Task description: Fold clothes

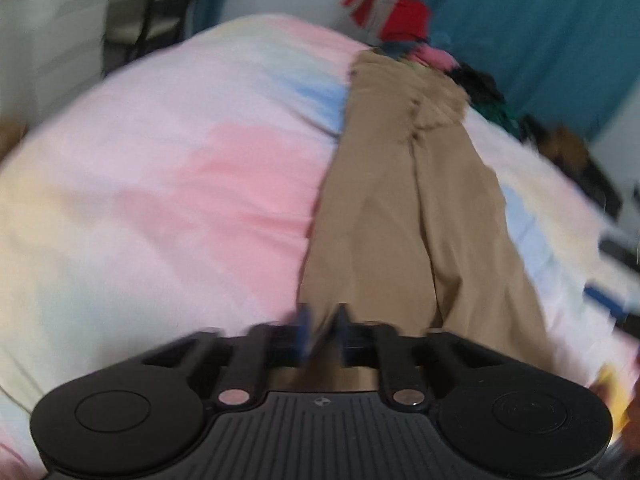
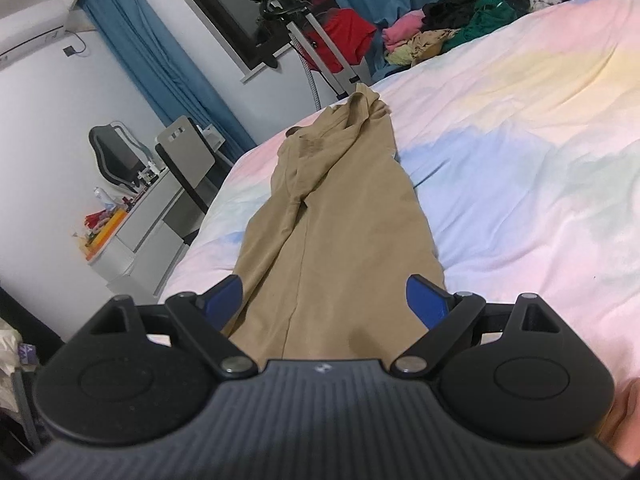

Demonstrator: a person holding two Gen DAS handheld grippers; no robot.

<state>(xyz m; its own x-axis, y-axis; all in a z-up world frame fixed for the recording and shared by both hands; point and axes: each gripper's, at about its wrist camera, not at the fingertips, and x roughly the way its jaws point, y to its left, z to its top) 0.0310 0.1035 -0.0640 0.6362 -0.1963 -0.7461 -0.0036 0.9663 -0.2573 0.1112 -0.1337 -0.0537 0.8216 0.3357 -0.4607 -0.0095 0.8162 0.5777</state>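
Left tool [image 1: 322,330]: its blue fingers [image 1: 305,320] stand nearly together, pinching the near hem of the tan trousers [image 1: 404,208]. The picture is blurred, so how much cloth sits between them cannot be told. From the pinch the trousers run away along the bed [image 1: 168,184], laid long and narrow, with a fold line down the middle and the bunched far end near the bed's far edge. Left of the trousers the pastel sheet lies bare and wide. Right of them only a narrow strip of sheet shows before the bed's edge. Beyond the far edge are blue curtains [image 1: 532,28] and a blur of red cloth.

Right tool [image 2: 324,300]: its fingers [image 2: 426,300] stand wide apart, one on each side of the trousers [image 2: 332,216], above the near end and pressing nothing. To the right, the sheet [image 2: 520,160] spreads open and lightly wrinkled. On the left, the bed's edge runs close beside the trousers. A clothes pile [image 2: 448,28] lies at the far corner. A chair [image 2: 114,154], a white desk [image 2: 140,220] and curtains [image 2: 152,56] stand off the bed at left.
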